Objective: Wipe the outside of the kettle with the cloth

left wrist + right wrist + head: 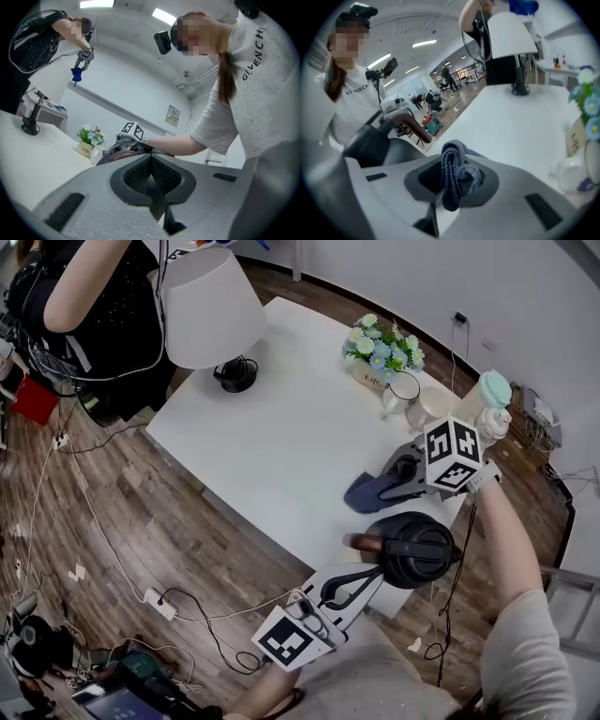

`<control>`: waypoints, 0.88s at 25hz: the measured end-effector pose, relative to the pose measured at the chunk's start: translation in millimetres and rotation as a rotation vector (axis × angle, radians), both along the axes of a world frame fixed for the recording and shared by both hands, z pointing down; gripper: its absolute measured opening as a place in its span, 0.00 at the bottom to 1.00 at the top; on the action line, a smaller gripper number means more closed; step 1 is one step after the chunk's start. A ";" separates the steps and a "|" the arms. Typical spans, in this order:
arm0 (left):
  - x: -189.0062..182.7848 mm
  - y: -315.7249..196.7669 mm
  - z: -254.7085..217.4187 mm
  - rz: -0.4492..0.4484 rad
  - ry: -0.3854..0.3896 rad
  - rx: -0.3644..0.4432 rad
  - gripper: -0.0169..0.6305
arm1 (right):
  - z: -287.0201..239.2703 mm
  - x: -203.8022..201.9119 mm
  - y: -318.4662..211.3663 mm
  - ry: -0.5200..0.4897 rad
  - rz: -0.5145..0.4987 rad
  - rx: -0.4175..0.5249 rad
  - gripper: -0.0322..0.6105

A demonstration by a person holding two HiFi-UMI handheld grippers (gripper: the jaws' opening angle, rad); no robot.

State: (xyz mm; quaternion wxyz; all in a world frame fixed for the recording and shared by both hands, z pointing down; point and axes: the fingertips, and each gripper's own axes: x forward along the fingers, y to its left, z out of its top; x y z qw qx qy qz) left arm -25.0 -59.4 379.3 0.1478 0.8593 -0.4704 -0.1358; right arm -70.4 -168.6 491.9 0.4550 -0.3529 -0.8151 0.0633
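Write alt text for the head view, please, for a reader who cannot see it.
A black kettle stands at the near edge of a white table. Just beyond it the right gripper pinches a blue cloth, and the left gripper, shut, sits beside the kettle.

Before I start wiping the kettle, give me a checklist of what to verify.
1. Cloth gripped by right claw: ok, jaws shut on it.
2. Kettle upright on table: ok.
3. Left claw steadying kettle: not ok, jaws together, nothing between them.
4. Cloth against kettle: not ok, it trails on the table beside it.
5. Mug clear of kettle: ok, standing apart.
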 end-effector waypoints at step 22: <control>-30.2 16.9 25.4 -0.053 -0.266 0.034 0.04 | -113.0 -37.6 123.1 0.036 -0.541 -0.147 0.15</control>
